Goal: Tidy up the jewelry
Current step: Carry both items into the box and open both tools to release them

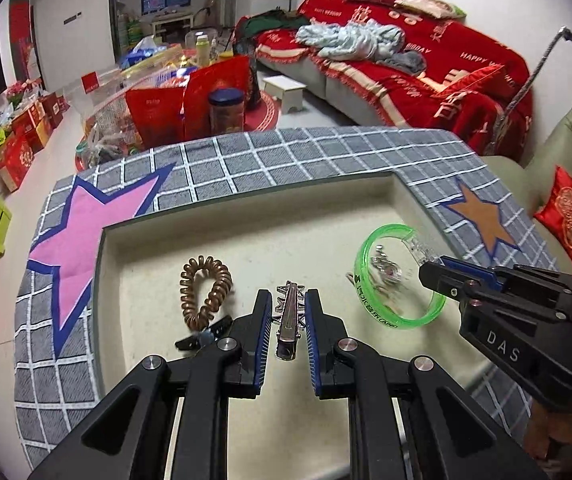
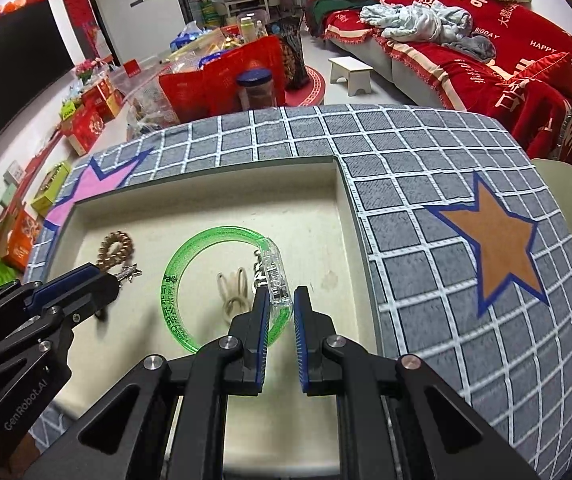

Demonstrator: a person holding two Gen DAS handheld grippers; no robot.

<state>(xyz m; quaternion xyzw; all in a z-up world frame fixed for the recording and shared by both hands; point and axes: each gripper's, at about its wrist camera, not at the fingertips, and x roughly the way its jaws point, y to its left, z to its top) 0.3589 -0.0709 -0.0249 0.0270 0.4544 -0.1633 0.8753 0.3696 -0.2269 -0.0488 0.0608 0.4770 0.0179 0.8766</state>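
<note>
The left gripper [image 1: 286, 320] is pinching a silver hair clip [image 1: 288, 322] with a star at its tip, above the near part of the cream tray [image 1: 246, 200]. The right gripper [image 2: 277, 312] is pinching the green bangle [image 2: 182, 276] at its clear clasp [image 2: 276, 276], near the right wall of the tray. Inside the bangle lie a thin beige loop [image 2: 232, 292] and a small silver chain [image 2: 260, 270]. A bronze spiral hair tie [image 1: 204, 292] lies toward the left side of the tray. The tray sits on the worktop, covered by a grey checked cloth [image 2: 426, 152] with a pink star [image 1: 86, 232] and an orange star [image 2: 498, 244]
</note>
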